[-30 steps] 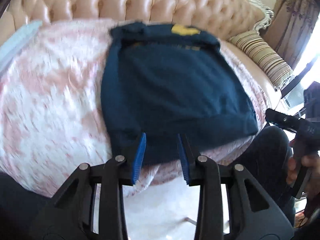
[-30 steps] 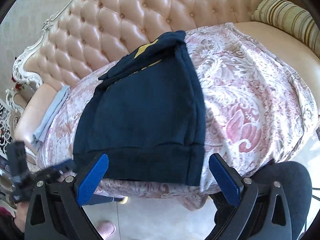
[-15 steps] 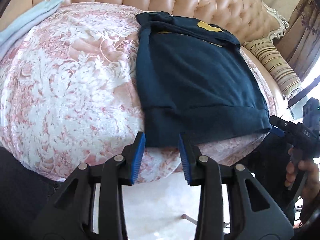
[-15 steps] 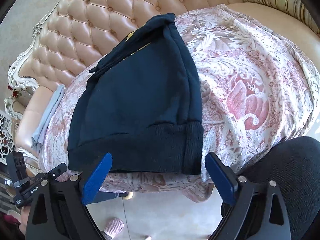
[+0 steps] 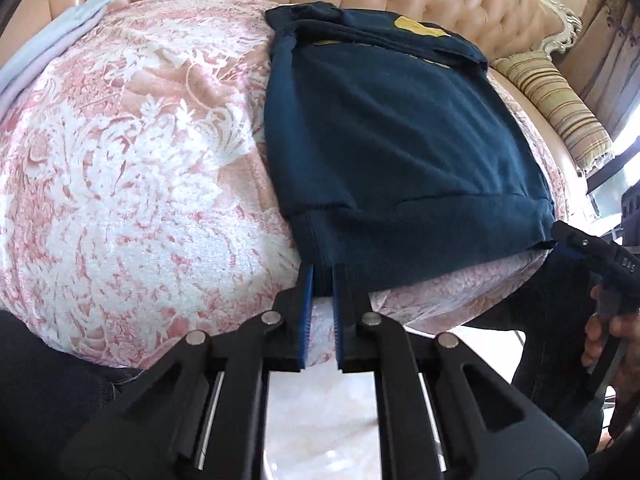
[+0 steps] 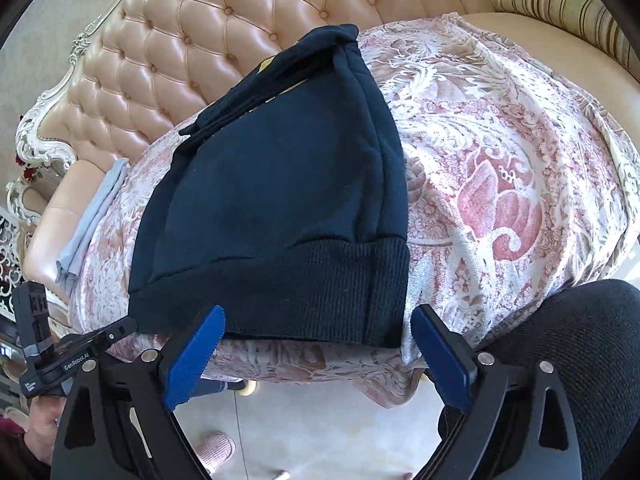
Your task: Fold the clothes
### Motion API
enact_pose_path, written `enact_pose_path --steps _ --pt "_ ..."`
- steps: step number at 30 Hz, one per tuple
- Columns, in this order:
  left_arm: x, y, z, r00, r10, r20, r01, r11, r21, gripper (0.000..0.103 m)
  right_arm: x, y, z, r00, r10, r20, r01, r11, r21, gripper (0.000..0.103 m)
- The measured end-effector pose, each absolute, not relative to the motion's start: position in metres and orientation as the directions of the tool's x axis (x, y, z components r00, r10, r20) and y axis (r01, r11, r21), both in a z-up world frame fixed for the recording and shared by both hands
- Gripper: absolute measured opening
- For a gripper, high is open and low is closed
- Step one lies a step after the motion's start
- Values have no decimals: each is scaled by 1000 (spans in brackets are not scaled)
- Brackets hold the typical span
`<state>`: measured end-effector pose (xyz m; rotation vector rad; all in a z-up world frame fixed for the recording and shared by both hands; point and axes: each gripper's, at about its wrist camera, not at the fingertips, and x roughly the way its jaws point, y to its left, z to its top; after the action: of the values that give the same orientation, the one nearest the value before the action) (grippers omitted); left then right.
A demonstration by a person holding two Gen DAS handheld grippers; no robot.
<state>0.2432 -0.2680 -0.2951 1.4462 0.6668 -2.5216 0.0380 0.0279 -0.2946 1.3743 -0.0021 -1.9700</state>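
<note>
Sweatshirt (image 5: pixel 384 152), navy, lies part-folded on the floral throw (image 5: pixel 132 184) over the sofa seat, sleeves apparently tucked in, ribbed hem at the near edge. Left gripper (image 5: pixel 322 276) is clamped on the hem's near-left corner; right gripper (image 6: pixel 316 354) stands wide apart around the near-right corner, not yet gripping. Judging by this, the final fold remains.

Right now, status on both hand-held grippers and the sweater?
Left hand-held gripper shut on navy sweater hem corner. Right hand-held gripper open, straddling opposite hem end, not gripping. Sweater flat on floral cover. Nothing in the way.
</note>
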Motion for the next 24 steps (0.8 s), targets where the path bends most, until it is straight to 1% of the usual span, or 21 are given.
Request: enact_pose_path --steps 3,8,12,18,21,24 --pt "246 -273 -287 -543 108 -833 357 -868 -345 8 38 28 -294 -165 -559 -813 553 -735 393 96" --pt "250 -281 -275 -569 130 -812 361 -848 -389 8 40 30 -292 -156 -579 -800 554 -722 415 96" --pt "252 -281 -273 -567 130 -813 361 -848 -387 8 41 27 -295 -149 -575 -804 561 -719 410 96" --pt "250 -281 -272 -565 128 -815 365 -847 -387 8 33 34 -298 -155 -589 -793 504 -737 449 96" --pt "249 -281 -272 -566 129 -815 364 -847 -387 8 34 27 -300 -168 -555 -815 522 -751 404 96" --pt "250 -282 -272 -565 131 -815 367 -845 -390 8 32 27 -303 -179 -557 -811 499 -762 413 96"
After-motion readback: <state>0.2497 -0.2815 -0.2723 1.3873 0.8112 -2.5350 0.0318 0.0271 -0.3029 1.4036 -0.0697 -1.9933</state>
